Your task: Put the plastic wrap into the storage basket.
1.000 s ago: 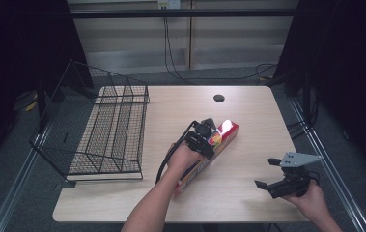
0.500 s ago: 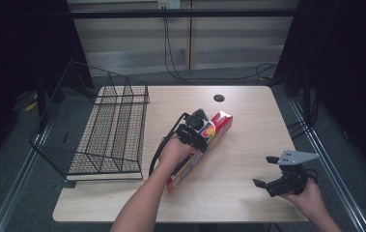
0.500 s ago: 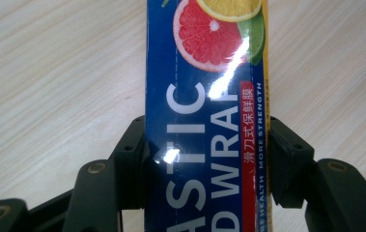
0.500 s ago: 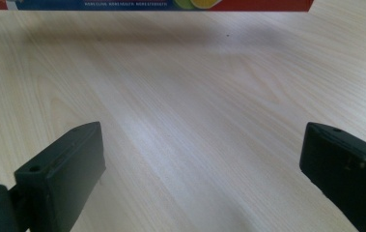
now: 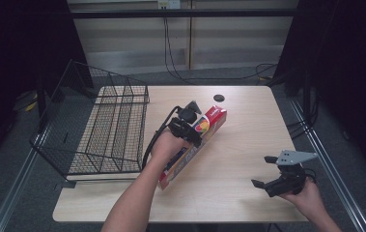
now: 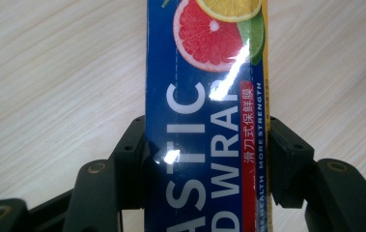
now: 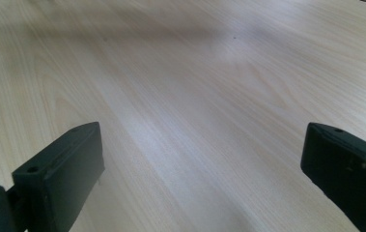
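Note:
A long blue, red and yellow plastic-wrap box [image 5: 208,123] lies slanted across the middle of the wooden table [image 5: 248,140]. My left gripper [image 5: 186,129] is shut on the box around its middle. In the left gripper view the box [image 6: 204,111] runs up between the two black jaws, which press on its long sides, and citrus fruit is printed near its top. My right gripper [image 5: 267,171] hovers open near the table's front right corner. In the right gripper view its jaws stand wide apart over bare wood, and the fingertips [image 7: 69,164] hold nothing.
A black wire rack [image 5: 108,130] stands on the table's left side, close to the left of the box. A small dark round hole [image 5: 218,98] sits in the tabletop near the far edge. Cables hang behind the table.
My left gripper has carried the box leftward, toward the wire rack. The right gripper has stayed near the front right corner, open.

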Tool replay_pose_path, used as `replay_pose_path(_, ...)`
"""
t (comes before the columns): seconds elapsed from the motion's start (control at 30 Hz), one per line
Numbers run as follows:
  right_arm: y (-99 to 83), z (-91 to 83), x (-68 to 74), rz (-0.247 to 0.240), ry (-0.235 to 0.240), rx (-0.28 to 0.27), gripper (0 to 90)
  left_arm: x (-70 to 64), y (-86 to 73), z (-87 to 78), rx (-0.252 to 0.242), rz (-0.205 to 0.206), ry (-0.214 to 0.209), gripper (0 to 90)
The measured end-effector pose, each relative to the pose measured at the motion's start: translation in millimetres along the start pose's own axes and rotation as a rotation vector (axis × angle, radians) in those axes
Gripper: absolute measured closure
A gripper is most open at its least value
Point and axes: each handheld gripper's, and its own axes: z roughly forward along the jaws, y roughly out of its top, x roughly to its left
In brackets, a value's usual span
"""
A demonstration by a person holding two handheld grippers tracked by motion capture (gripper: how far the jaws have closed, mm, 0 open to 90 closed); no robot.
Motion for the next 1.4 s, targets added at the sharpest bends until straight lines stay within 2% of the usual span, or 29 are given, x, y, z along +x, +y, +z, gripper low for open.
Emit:
replay_pose_path(0.1,-0.1,0.0,0.2,-0.002,-0.001,0.002,1.2,4.0,1.0,-6.1,-0.001,0.003,0.026,44.2)
replay_pose_path(0.23,-0.6,-0.2,0.5,-0.005,0.004,0.007,1.3,10.3,0.2,-13.5,-0.015,-0.04,0.012,44.2)
replay_pose_path(0.33,-0.6,0.2,1.0,-0.012,0.008,0.009,1.1,13.0,0.2,-17.8,-0.02,-0.034,0.02,44.2)
replay_pose_path(0.43,-0.2,1.1,0.7,-0.007,0.011,0.008,0.9,13.6,0.8,-21.0,-0.015,-0.045,0.023,44.2)
replay_pose_path(0.47,-0.2,1.1,0.7,-0.007,0.011,0.008,0.9,14.3,1.2,-22.9,-0.004,-0.036,0.025,44.2)
replay_pose_path(0.53,0.2,1.7,0.6,-0.006,0.004,0.006,0.7,14.0,1.4,-24.7,-0.016,-0.045,0.026,44.3)
replay_pose_path(0.93,0.3,1.9,0.9,-0.012,0.005,0.004,0.3,23.3,4.1,-43.5,-0.007,-0.058,0.034,44.2)
replay_pose_path(1.07,0.4,2.8,1.6,-0.012,0.006,0.01,0.3,26.0,3.1,-48.5,-0.006,-0.077,0.037,44.2)
replay_pose_path(1.17,0.2,3.2,1.8,-0.01,0.01,0.011,0.2,27.6,3.7,-52.6,-0.007,-0.069,0.045,44.1)
replay_pose_path(1.4,0.0,2.9,1.8,-0.014,0.006,0.007,0.2,33.1,3.7,-63.7,0.002,-0.081,0.056,44.1)
